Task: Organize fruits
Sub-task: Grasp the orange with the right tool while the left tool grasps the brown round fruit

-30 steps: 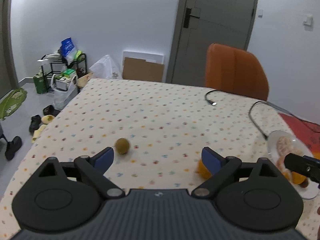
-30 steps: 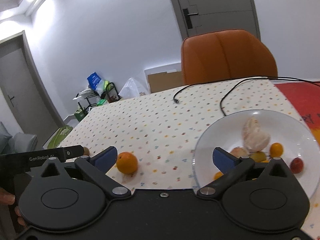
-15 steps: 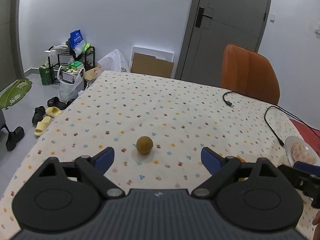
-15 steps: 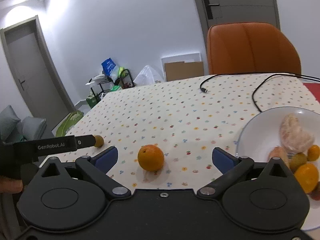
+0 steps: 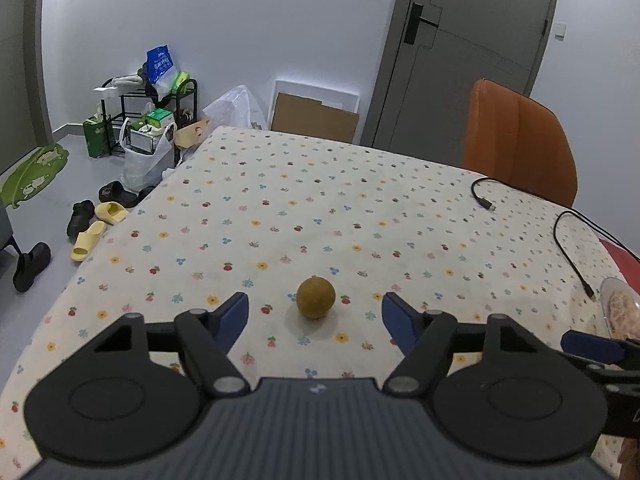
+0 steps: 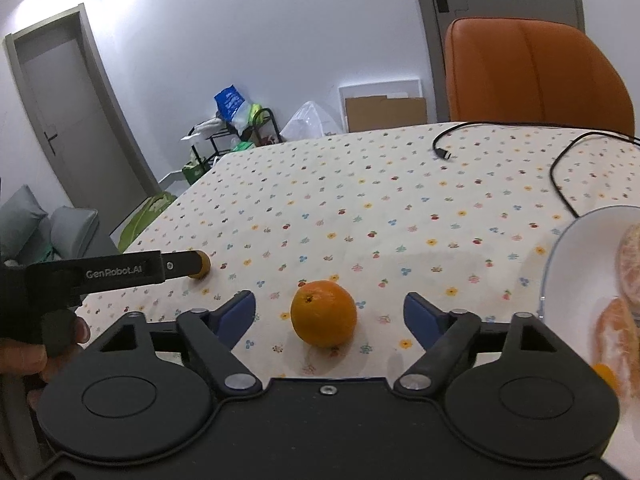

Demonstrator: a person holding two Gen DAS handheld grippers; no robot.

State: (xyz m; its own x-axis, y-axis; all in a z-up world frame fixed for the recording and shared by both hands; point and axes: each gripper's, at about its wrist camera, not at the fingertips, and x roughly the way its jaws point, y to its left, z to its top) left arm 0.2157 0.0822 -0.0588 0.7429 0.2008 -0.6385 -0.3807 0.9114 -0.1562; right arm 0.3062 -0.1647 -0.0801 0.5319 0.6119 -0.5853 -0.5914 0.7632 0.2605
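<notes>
Orange (image 6: 323, 314) sits between the spread-apart right gripper (image 6: 329, 315); brown fruit (image 5: 315, 298) at twelve o'clock of the spread-apart left gripper (image 5: 315, 314).

A small round brownish-green fruit (image 5: 315, 298) sits alone on the flower-dotted worktop (image 5: 320, 200), resting on its underside with a tiny stem nub on top. An orange (image 6: 323, 313), round and bright with its dark stem dimple turned up and to the left, lies well apart from it. Peeled orange segments (image 6: 624, 312) lie in a white plate (image 6: 568, 264) at the worktop's right edge.
</notes>
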